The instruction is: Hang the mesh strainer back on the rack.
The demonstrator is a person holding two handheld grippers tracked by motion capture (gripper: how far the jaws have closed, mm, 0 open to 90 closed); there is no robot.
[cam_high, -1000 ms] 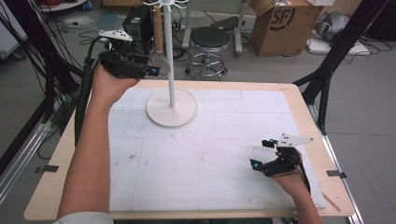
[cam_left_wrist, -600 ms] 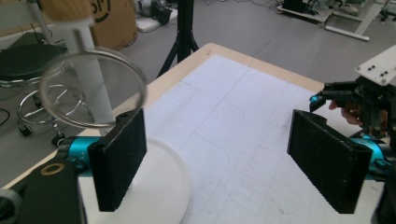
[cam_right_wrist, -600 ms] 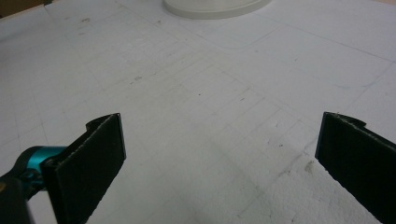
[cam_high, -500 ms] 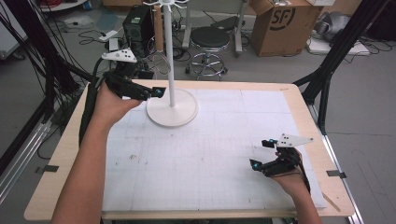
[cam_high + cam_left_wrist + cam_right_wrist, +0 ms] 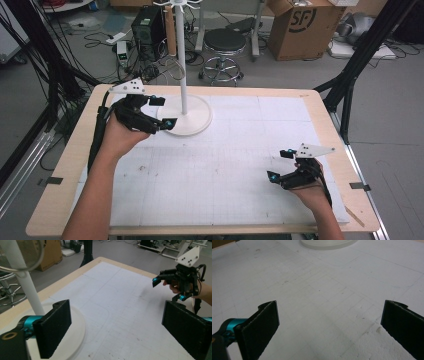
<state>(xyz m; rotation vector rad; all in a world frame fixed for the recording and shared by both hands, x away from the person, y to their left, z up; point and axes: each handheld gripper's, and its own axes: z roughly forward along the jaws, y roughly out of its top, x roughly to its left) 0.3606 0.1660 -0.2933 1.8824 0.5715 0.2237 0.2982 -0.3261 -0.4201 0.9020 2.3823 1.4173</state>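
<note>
Left gripper (image 5: pixel 161 111) sat at the far left of the table (image 5: pixel 320 107), jaws spread wide, nothing between them. White stand (image 5: pixel 184 65) was just ahead of it: round base (image 5: pixel 192 119) touching or nearly touching the lower jaw tip, can't tell which. In the left gripper view the base (image 5: pixel 75 327) lay beside the left jaw. Right gripper (image 5: pixel 280 165) was near the right front edge, well apart from the stand, jaws released and empty over the white gridded mat (image 5: pixel 319 297).
</note>
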